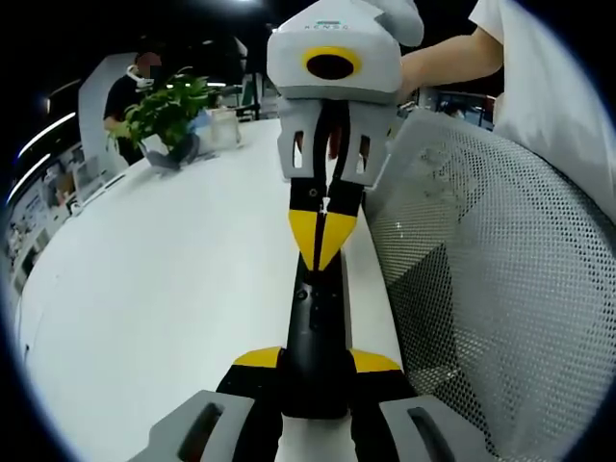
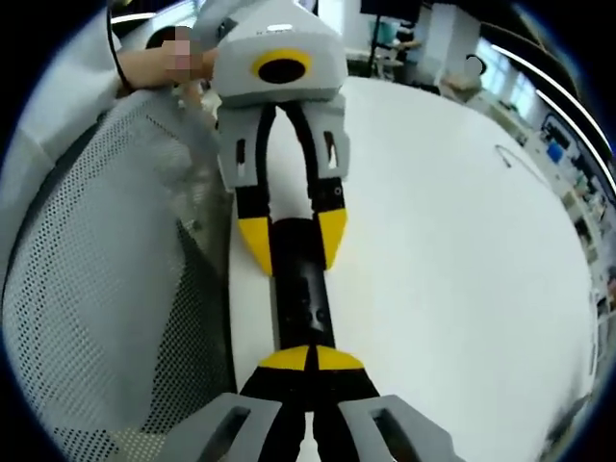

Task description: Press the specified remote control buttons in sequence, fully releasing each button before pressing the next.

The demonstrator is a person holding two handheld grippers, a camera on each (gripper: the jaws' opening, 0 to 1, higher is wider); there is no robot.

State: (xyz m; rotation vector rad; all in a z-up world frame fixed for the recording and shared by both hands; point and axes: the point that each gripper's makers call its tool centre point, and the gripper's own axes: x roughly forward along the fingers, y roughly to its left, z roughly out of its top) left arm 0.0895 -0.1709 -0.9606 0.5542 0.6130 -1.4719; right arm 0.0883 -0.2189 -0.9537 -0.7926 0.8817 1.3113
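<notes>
Right now the black remote control (image 1: 315, 337) is lying along the table's (image 1: 173, 289) edge nearest the mesh chair back (image 1: 481, 318), lengthwise between the two tools. The left tongs (image 1: 316, 364) are clamping its near end, jaws astride the body, steadying it. The right tongs (image 2: 311, 359) are standing with their yellow tips drawn together over the remote's upper face, apparently bearing on a button, though the button itself is too dark to make out. To do this press well, I would be pushing straight down with the joined tips, keeping the left hold firm so the remote is not sliding toward the edge, then lifting fully clear before shifting to the next button.
</notes>
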